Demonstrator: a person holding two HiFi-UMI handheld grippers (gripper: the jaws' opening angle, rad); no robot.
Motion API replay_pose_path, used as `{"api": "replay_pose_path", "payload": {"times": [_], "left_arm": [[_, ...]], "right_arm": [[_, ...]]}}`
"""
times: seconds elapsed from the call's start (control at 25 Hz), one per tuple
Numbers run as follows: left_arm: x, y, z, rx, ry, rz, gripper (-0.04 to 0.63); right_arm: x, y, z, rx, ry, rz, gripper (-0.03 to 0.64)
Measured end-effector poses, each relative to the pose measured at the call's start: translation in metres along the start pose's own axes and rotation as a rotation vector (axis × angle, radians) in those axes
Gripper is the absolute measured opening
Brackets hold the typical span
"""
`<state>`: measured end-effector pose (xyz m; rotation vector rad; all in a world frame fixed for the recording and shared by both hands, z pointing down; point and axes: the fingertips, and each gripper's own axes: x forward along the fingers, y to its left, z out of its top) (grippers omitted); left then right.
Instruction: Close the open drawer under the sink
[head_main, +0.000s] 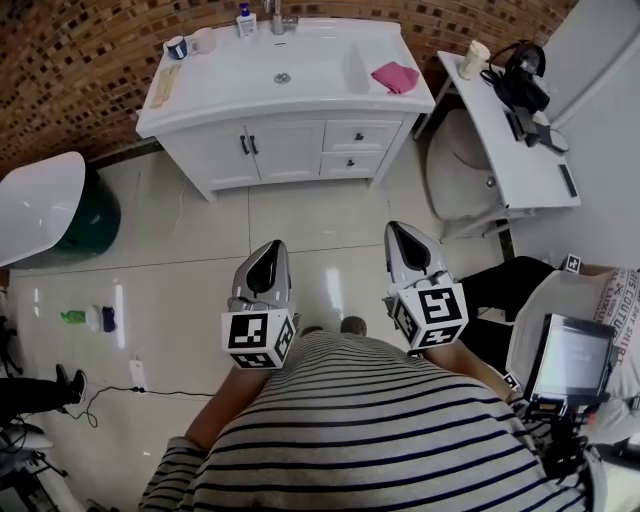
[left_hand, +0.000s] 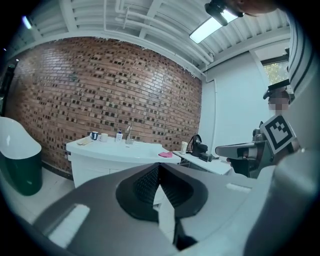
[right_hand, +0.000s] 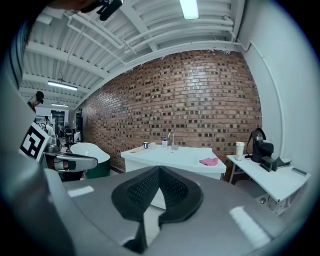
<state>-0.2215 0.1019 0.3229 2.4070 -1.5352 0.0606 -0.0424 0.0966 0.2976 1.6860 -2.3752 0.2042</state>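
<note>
The white sink cabinet (head_main: 285, 148) stands against the brick wall, far ahead of me across the tiled floor. Its two small drawers, upper (head_main: 361, 134) and lower (head_main: 351, 163), sit at the right of the front; from here I cannot tell whether either one stands out. My left gripper (head_main: 272, 247) and right gripper (head_main: 395, 228) are held side by side close to my body, both shut with nothing between the jaws. The cabinet also shows beyond the shut jaws in the left gripper view (left_hand: 95, 156) and the right gripper view (right_hand: 167, 156).
A pink cloth (head_main: 396, 77) lies on the sink top. A white side table (head_main: 525, 160) with a black device (head_main: 523, 72) and a cup (head_main: 474, 57) stands right of the cabinet. A white tub on a green base (head_main: 45, 205) is at left. A person (head_main: 575, 330) sits at right.
</note>
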Motion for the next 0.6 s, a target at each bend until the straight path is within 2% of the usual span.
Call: {"api": "replay_pose_path", "payload": {"times": [0.6], "left_arm": [[-0.003, -0.028, 0.008, 0.047, -0.013, -0.003, 0.012]], "right_arm": [[-0.008, -0.008, 0.008, -0.002, -0.043, 0.033, -0.003]]}}
